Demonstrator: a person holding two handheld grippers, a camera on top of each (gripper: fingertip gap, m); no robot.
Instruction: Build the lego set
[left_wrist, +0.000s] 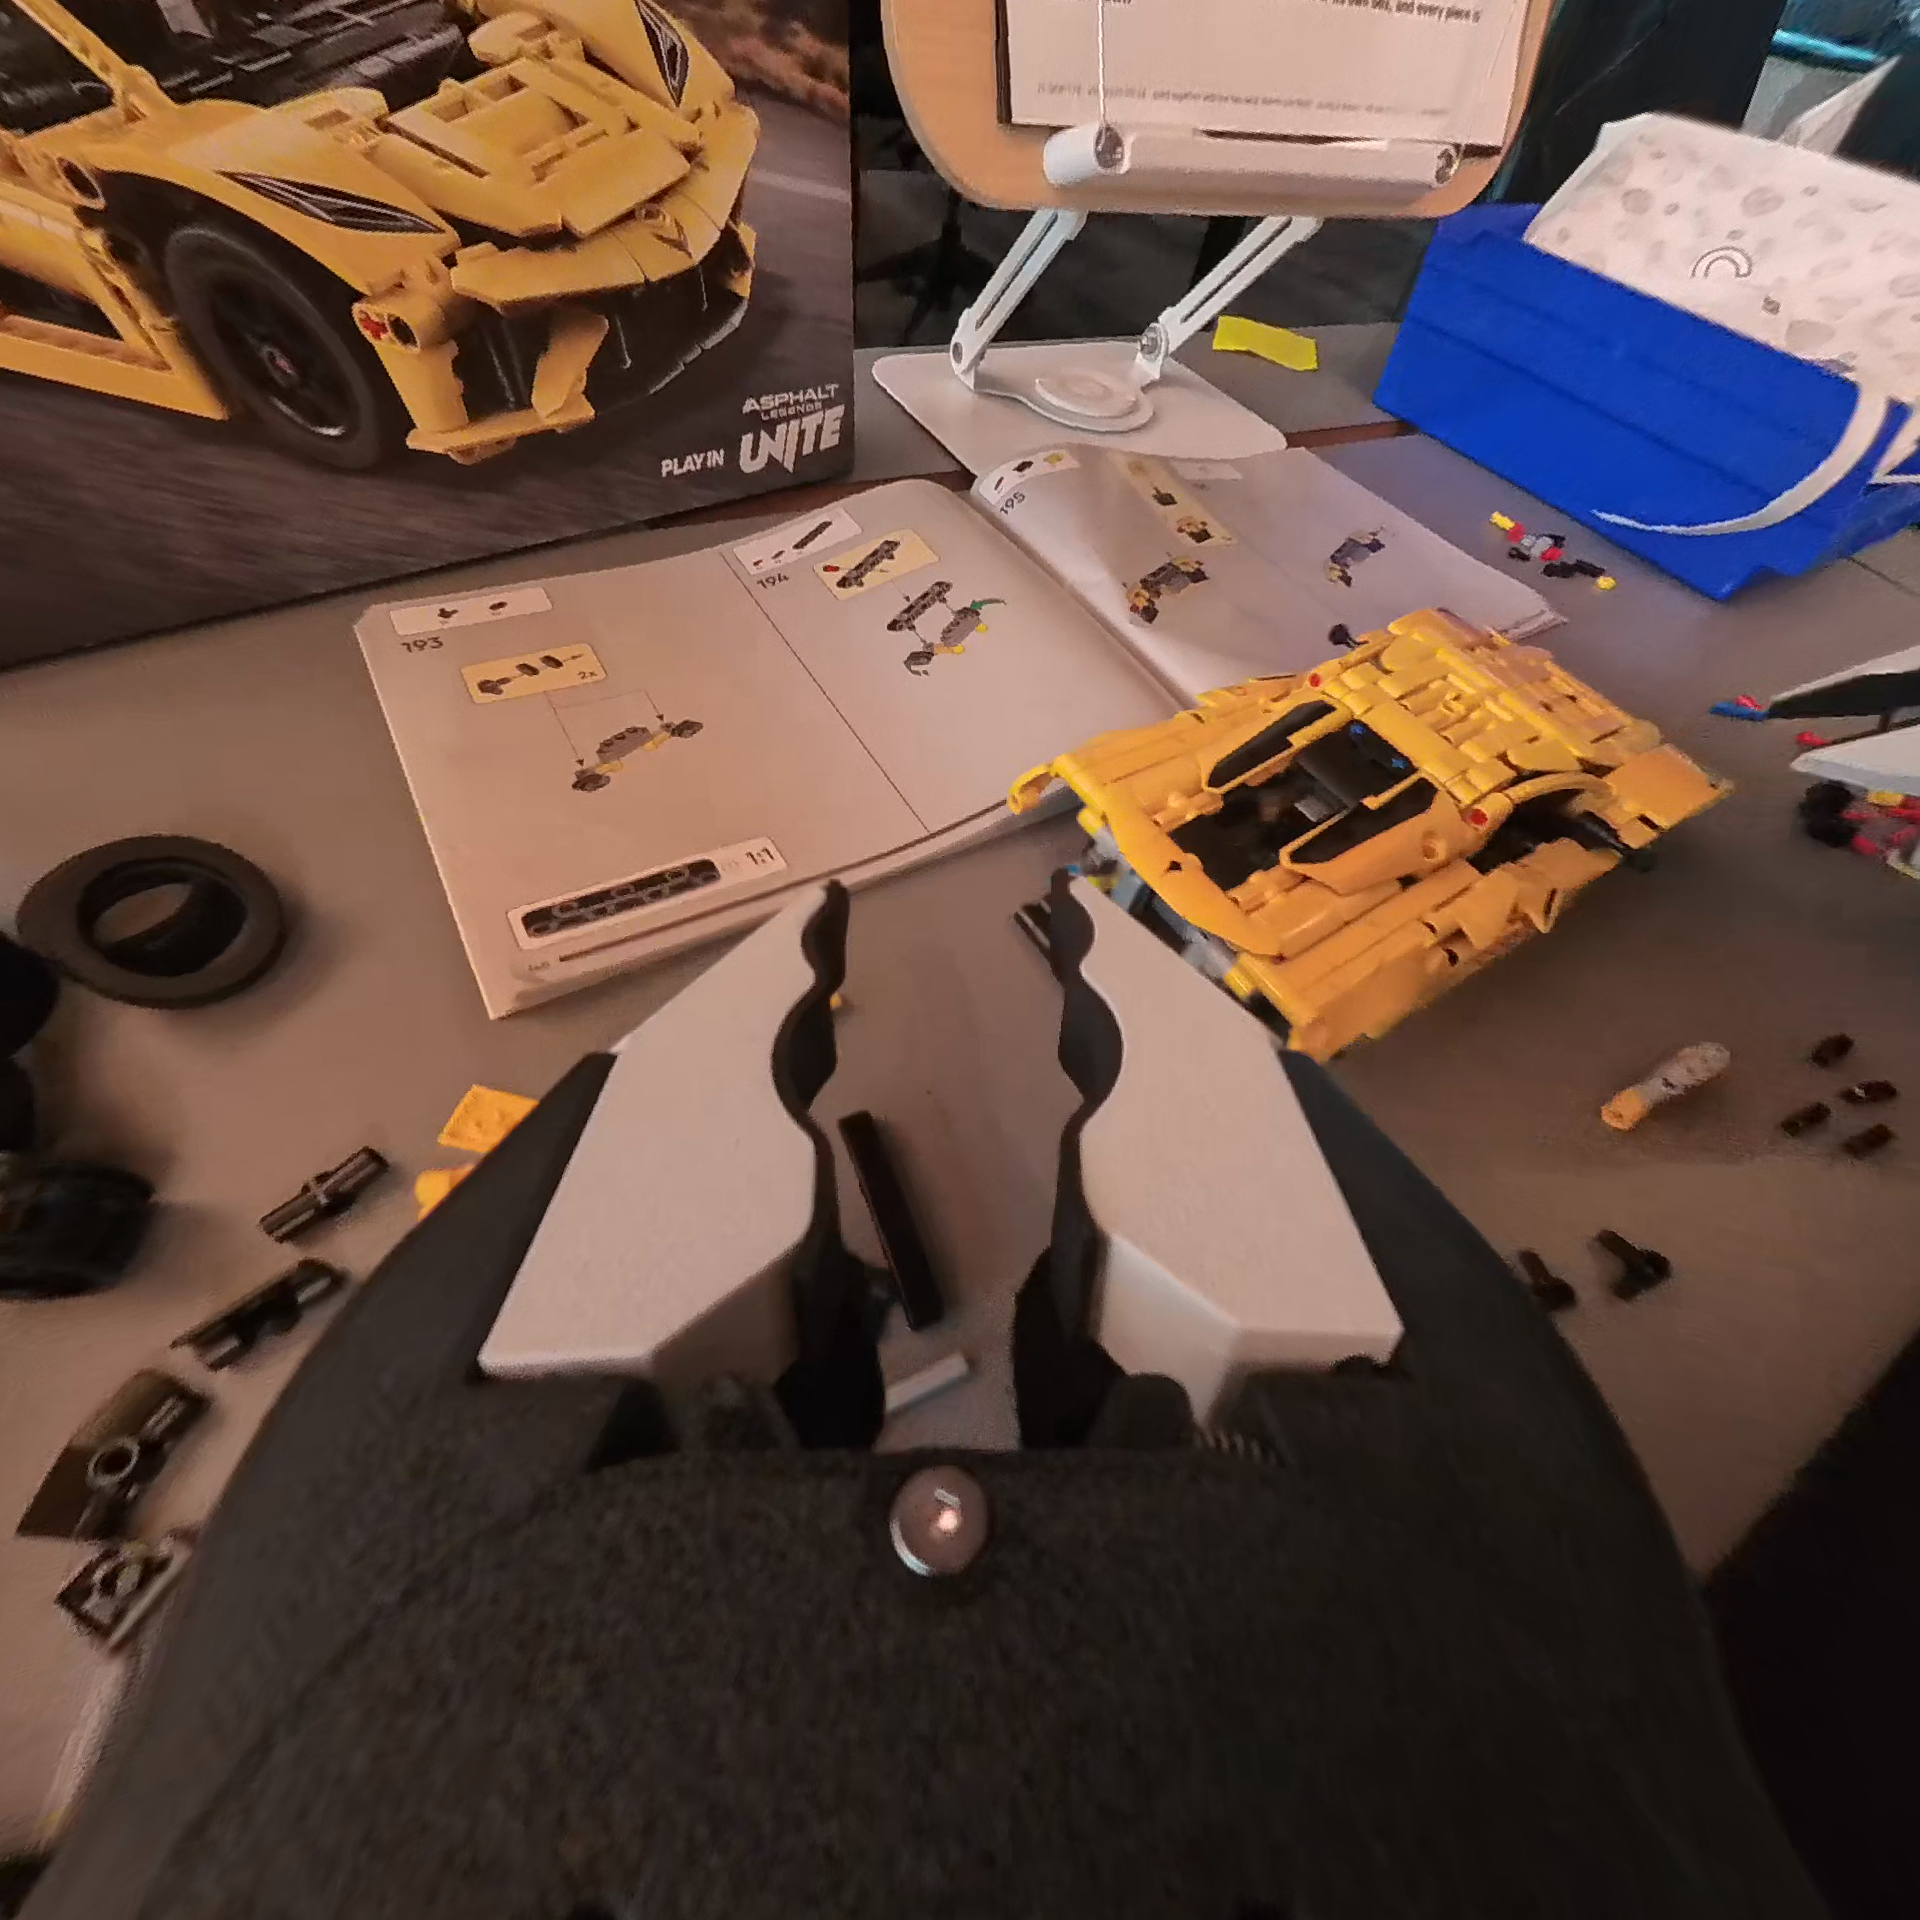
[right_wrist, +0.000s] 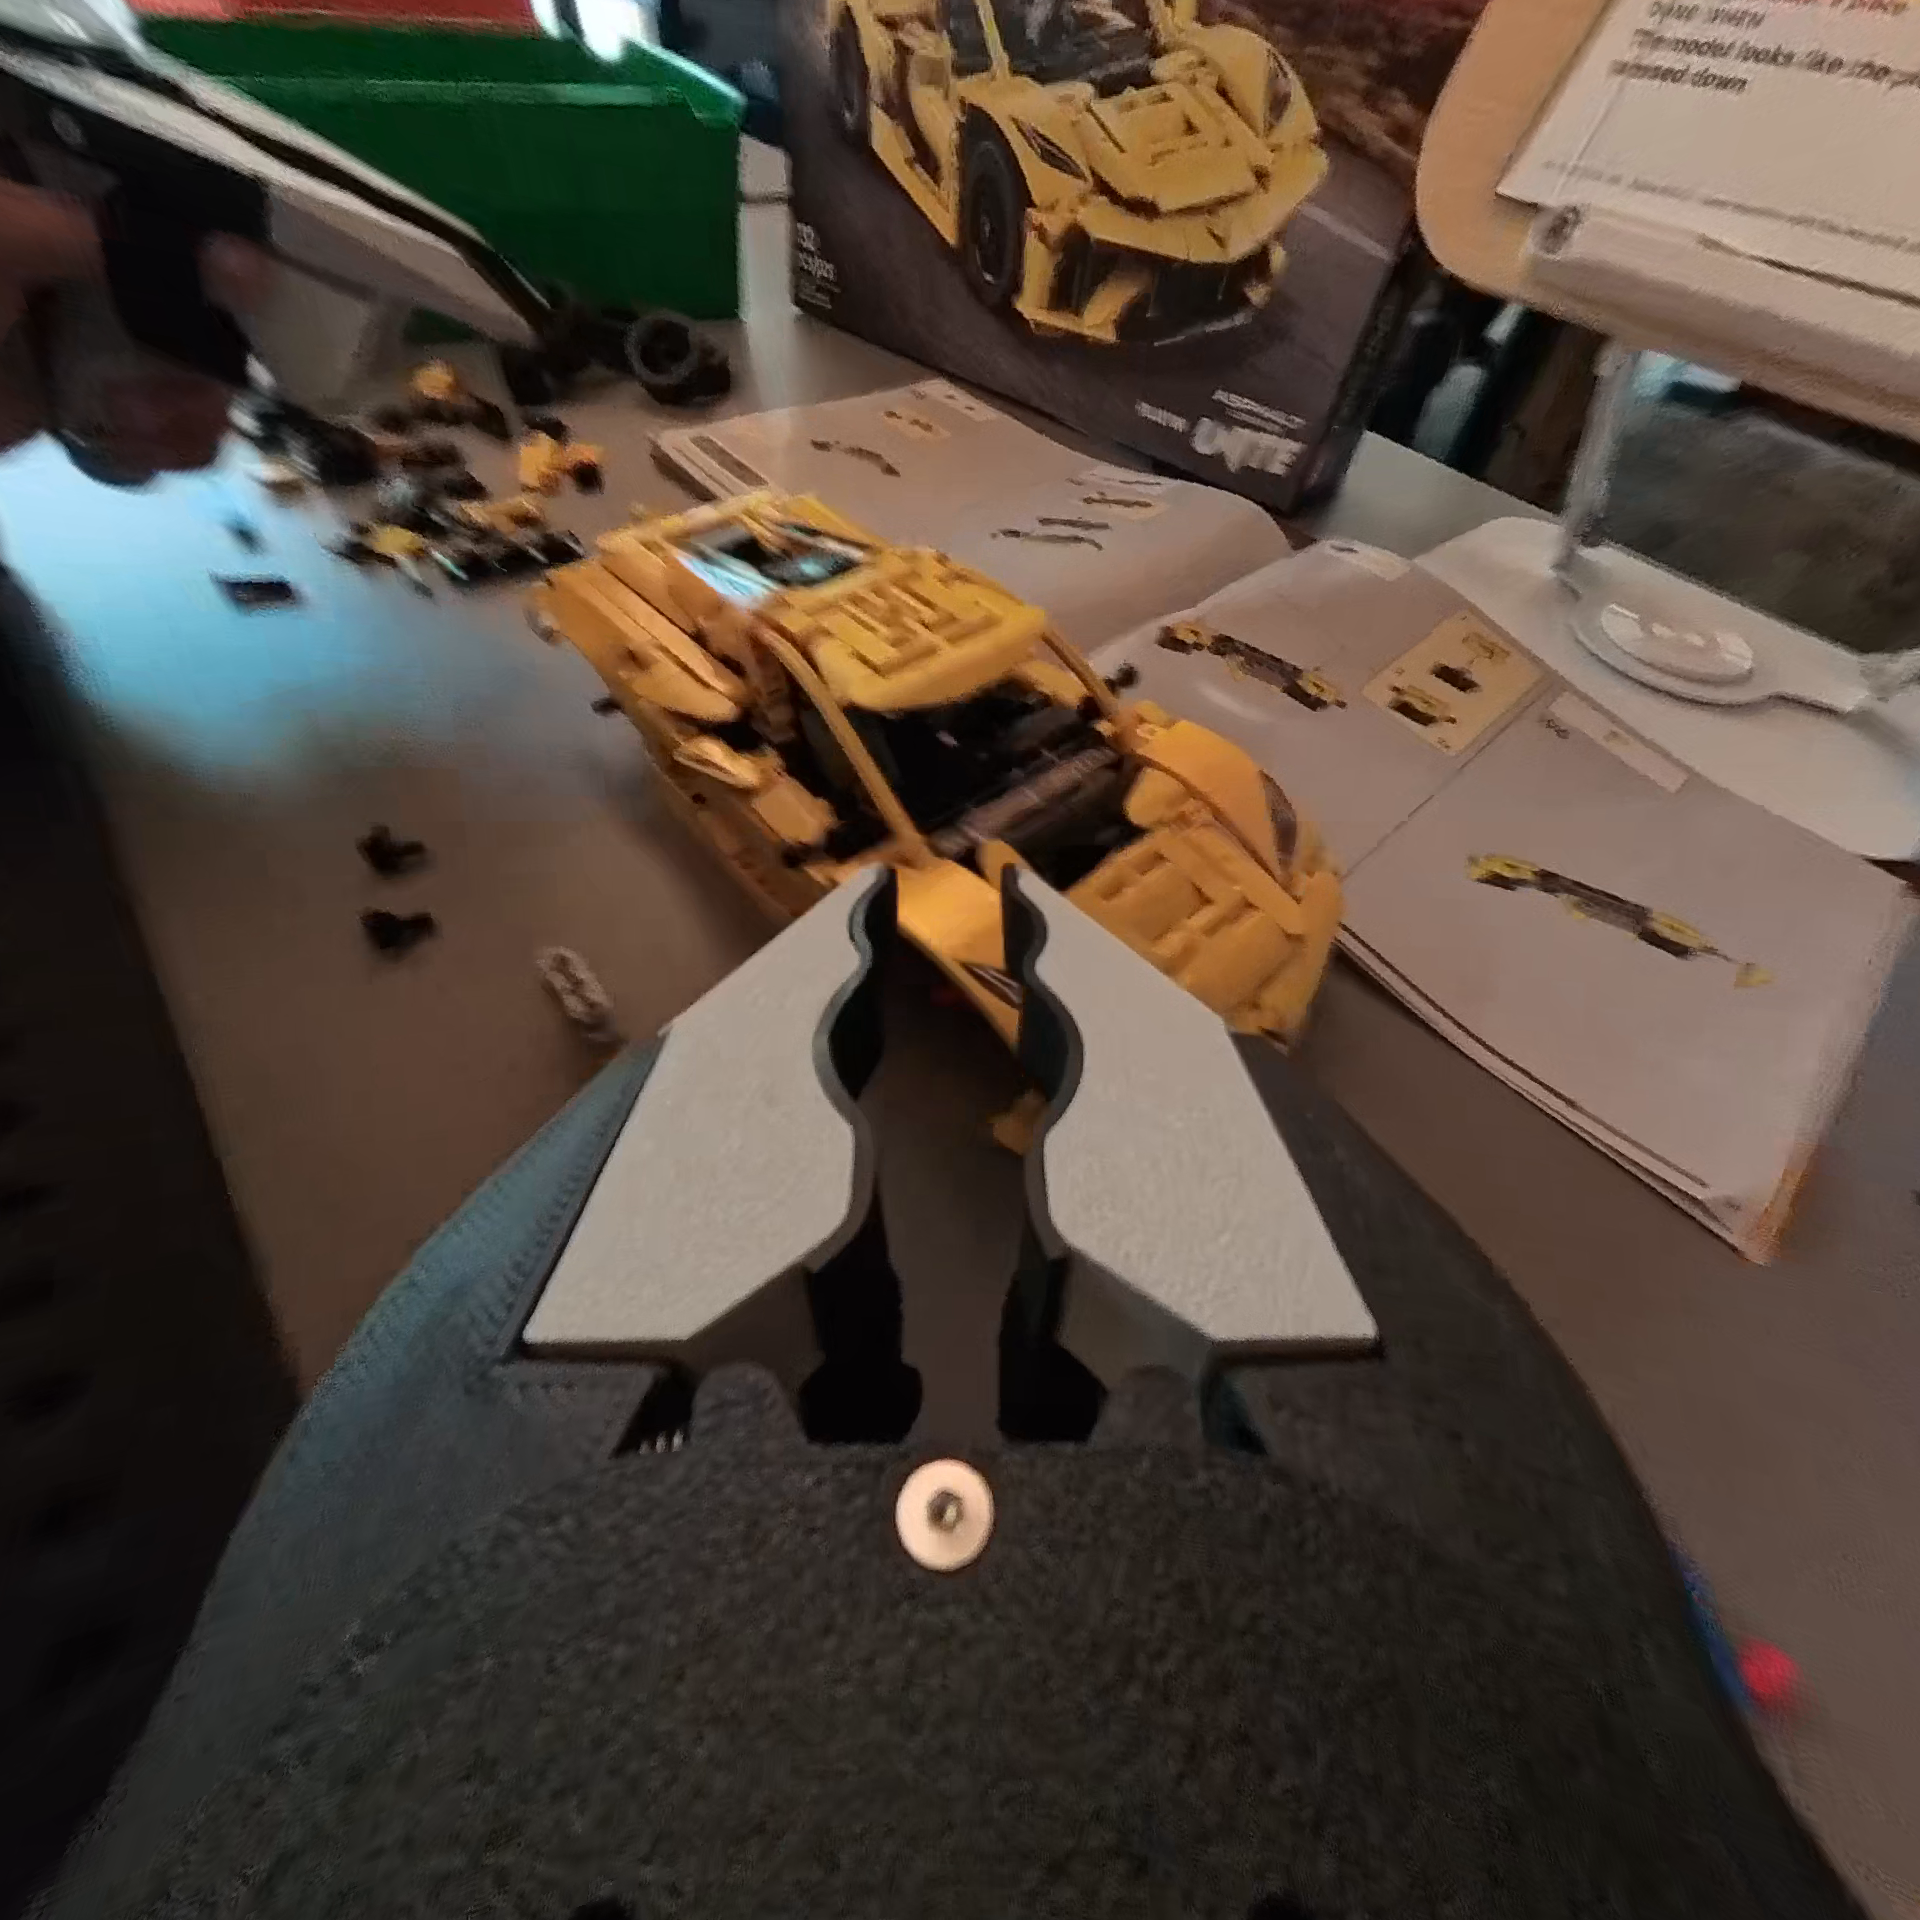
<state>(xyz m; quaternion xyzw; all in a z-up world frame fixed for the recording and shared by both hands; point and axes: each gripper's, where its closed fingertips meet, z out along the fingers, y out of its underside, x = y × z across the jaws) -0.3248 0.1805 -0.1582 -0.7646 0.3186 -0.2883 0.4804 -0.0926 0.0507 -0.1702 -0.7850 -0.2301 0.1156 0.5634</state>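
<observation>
The left hand-held gripper (left_wrist: 940, 914) is hovering released above a black beam (left_wrist: 888, 1216) on the counter (left_wrist: 1455, 1195). The right hand-held gripper (right_wrist: 943, 896) is standing slightly parted, empty, before the partly built yellow car (right_wrist: 935, 748), which is resting beside the open instruction booklet (left_wrist: 665, 748).

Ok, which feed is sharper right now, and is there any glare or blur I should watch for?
Left wrist view is sharper: the instruction booklet and yellow car model read clearly, with slight softening at the edges. Right wrist view is motion-blurred, worst toward the loose parts at left, and a bluish glare washes out the table there.
</observation>
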